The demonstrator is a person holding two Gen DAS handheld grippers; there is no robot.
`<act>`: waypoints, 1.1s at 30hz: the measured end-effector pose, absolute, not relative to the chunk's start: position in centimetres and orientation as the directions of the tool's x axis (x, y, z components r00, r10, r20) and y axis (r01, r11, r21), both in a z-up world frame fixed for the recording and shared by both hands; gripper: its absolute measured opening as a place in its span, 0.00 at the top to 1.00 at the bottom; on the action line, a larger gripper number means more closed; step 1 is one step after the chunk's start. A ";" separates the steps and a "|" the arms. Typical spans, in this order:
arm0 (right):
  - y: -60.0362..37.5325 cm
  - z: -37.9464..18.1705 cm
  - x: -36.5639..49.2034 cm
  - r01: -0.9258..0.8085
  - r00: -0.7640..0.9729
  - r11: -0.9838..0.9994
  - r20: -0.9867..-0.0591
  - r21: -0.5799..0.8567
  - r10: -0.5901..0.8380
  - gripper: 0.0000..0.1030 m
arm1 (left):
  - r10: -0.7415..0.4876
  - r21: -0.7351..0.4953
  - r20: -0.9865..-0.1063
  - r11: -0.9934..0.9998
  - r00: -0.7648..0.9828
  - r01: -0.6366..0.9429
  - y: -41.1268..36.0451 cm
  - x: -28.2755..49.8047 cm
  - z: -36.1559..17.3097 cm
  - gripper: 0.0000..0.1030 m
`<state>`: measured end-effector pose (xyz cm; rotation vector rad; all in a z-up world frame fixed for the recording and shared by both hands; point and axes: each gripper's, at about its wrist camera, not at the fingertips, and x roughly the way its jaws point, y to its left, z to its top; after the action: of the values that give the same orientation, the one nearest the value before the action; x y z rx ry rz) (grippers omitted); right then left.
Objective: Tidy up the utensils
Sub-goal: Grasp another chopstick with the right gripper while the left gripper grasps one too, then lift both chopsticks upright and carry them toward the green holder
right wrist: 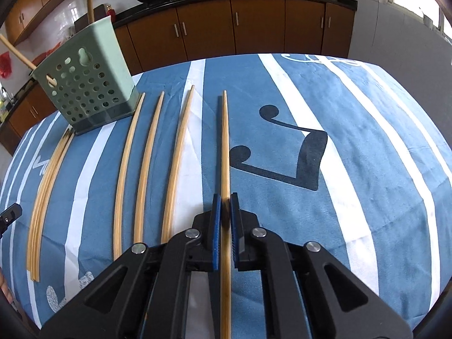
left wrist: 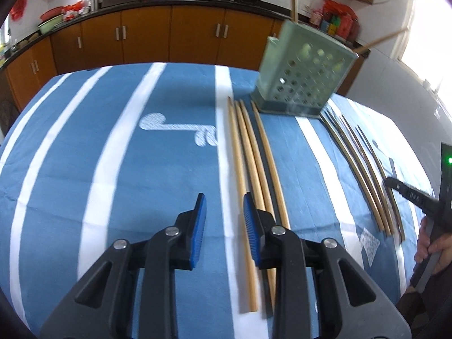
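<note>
Right wrist view: right gripper [right wrist: 225, 197] closed on a single bamboo chopstick [right wrist: 225, 141]; both blue pads [right wrist: 216, 212] press its sides at lower centre of frame; the stick runs straight up the frame to a tip at centre, over the blue-and-white striped tablecloth [right wrist: 367, 169]. To its left, three more chopsticks [right wrist: 147, 163] lie apart from one another on the cloth, roughly parallel; further left, a tight bundle of chopsticks [right wrist: 45, 186] lies side by side, touching. Green perforated utensil holder [right wrist: 84, 84] stands at upper left of frame, just beyond the far tips of the bundle; two chopsticks already stand in it, leaning out of the top.

Left wrist view: left gripper [left wrist: 224, 212] partly open, nothing between the pads; its right-hand pad [left wrist: 250, 226] sits just over the near end of the bundle, which lies to the right of the gap; contact cannot be told. Holder at upper right of frame; the separate chopsticks lie at right; the right gripper and the hand [left wrist: 432, 248] holding it show at the right edge.
</note>
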<state>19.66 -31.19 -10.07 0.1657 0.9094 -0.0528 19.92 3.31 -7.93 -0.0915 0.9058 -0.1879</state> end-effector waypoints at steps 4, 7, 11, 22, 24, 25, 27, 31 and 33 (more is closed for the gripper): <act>-31.3 -10.1 19.5 0.115 0.615 0.985 -0.788 0.126 0.029 0.93 | -0.207 -0.141 -0.785 0.978 0.584 0.156 2.2 19.8 -8.6 0.78; -31.2 -10.1 19.5 0.111 0.614 0.986 -0.789 0.128 0.033 0.93 | -0.197 -0.124 -0.797 0.978 0.571 0.166 1.5 19.8 -9.2 0.82; -31.2 -10.1 19.5 0.112 0.615 0.985 -0.788 0.129 0.033 0.93 | -0.168 -0.089 -0.803 0.982 0.572 0.164 1.0 19.9 -9.7 0.86; -30.7 -10.0 19.8 0.088 0.622 0.991 -0.783 0.104 0.027 0.93 | -0.067 -0.023 -0.792 0.997 0.607 0.079 2.8 21.8 -9.6 0.92; -30.5 -10.0 20.2 0.080 0.624 0.991 -0.781 0.104 0.032 0.93 | -0.050 -0.022 -0.791 0.998 0.610 0.053 3.8 22.5 -9.6 0.92; -30.5 -10.0 20.6 0.078 0.627 0.992 -0.778 0.102 0.031 0.93 | -0.038 -0.021 -0.790 0.999 0.612 0.035 4.6 23.0 -9.6 0.92; -30.5 -10.1 21.2 0.082 0.632 0.992 -0.775 0.099 0.025 0.93 | -0.034 -0.028 -0.787 0.999 0.616 0.019 5.4 23.7 -9.6 0.92; -30.9 -10.2 22.9 0.104 0.643 0.989 -0.766 0.103 0.012 0.93 | -0.039 -0.044 -0.778 0.999 0.627 0.008 6.5 24.7 -9.6 0.92; -31.2 -10.2 23.1 0.106 0.645 0.988 -0.764 0.112 0.018 0.93 | -0.045 -0.050 -0.775 0.999 0.631 0.010 6.6 24.7 -9.6 0.92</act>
<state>23.08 -31.23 -10.19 0.1519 0.8699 -0.0502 24.70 6.59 -9.63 -0.0420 0.8876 -0.0317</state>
